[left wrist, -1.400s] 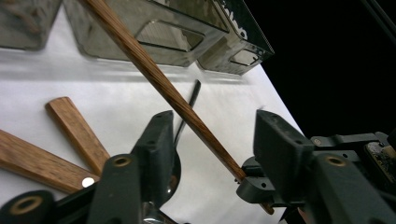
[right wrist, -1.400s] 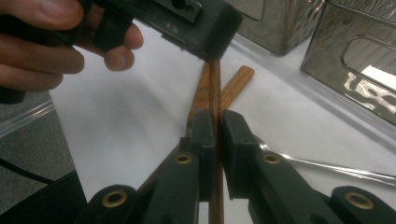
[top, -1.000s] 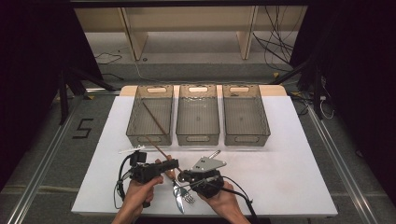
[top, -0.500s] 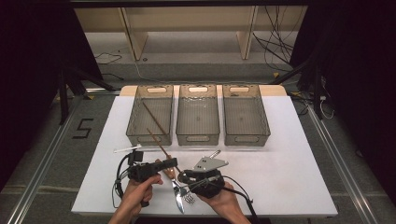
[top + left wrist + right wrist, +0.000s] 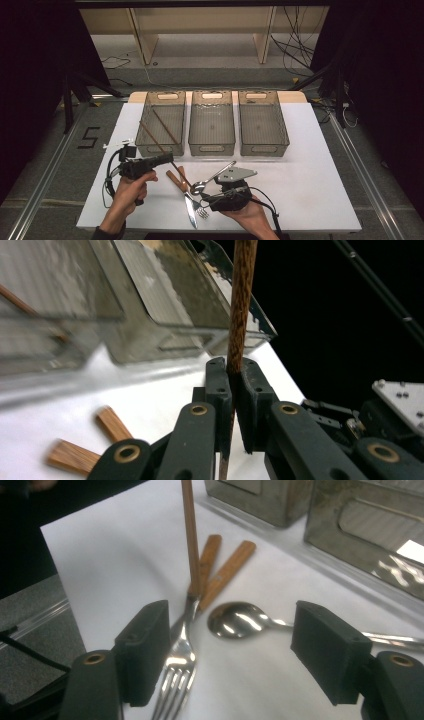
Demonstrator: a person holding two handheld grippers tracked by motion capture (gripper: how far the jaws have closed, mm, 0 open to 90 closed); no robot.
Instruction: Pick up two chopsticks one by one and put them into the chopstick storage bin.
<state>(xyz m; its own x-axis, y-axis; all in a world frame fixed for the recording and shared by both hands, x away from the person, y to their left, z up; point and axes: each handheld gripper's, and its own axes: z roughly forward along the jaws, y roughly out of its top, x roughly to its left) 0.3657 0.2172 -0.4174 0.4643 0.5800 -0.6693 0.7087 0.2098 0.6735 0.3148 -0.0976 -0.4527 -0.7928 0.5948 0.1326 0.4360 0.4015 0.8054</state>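
My left gripper is shut on a dark brown chopstick, held off the table in front of the left bin; the stick slants past the jaws. A second chopstick lies inside that bin. My right gripper rests low over the cutlery. Its jaws have just been opening and grip nothing. Between them lie a fork and a spoon. Two wooden handles lie just beyond.
Three grey see-through bins stand in a row at the back of the white table; the middle bin and right bin hold nothing. A knife blade lies beside the fork. Black cables trail from both grippers.
My left gripper has closed on the chopstick and lifted it up and to the left, off the table. The right gripper's jaws have spread apart while that hand stayed in place.
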